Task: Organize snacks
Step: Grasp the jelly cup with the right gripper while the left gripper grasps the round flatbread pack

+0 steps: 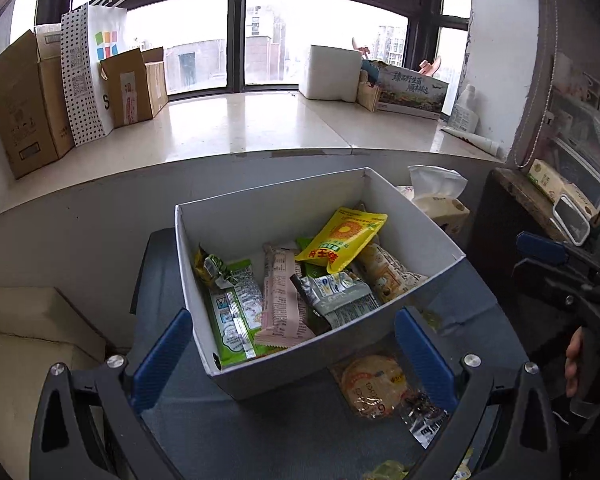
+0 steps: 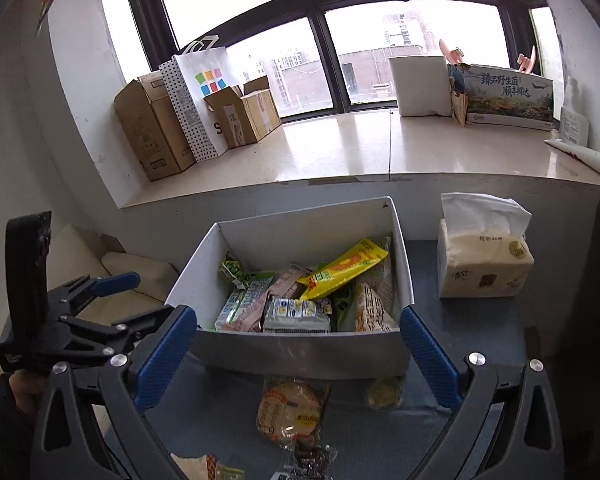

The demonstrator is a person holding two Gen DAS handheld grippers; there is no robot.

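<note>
A white open box [image 1: 204, 264] [image 2: 296, 354] stands on a dark blue surface and holds several snack packets, with a yellow pouch [image 1: 340, 238] [image 2: 342, 268] on top. A clear-wrapped round cracker pack [image 1: 370, 386] [image 2: 290, 414] lies on the surface in front of the box. A small pale packet [image 2: 384, 394] lies to its right. My left gripper [image 1: 294, 360] is open and empty, its fingers astride the box's near corner. My right gripper [image 2: 298, 358] is open and empty above the cracker pack. Each gripper also shows in the other's view, the left [image 2: 96, 300] and the right [image 1: 556, 264].
A tissue pack [image 2: 482, 268] [image 1: 440, 204] stands right of the box. A stone window sill [image 1: 260, 124] behind carries cardboard boxes [image 1: 24, 108], a dotted paper bag [image 1: 88, 76], a white foam box [image 1: 332, 72] and a printed carton [image 1: 412, 88]. A cream cushion [image 1: 28, 344] lies at the left.
</note>
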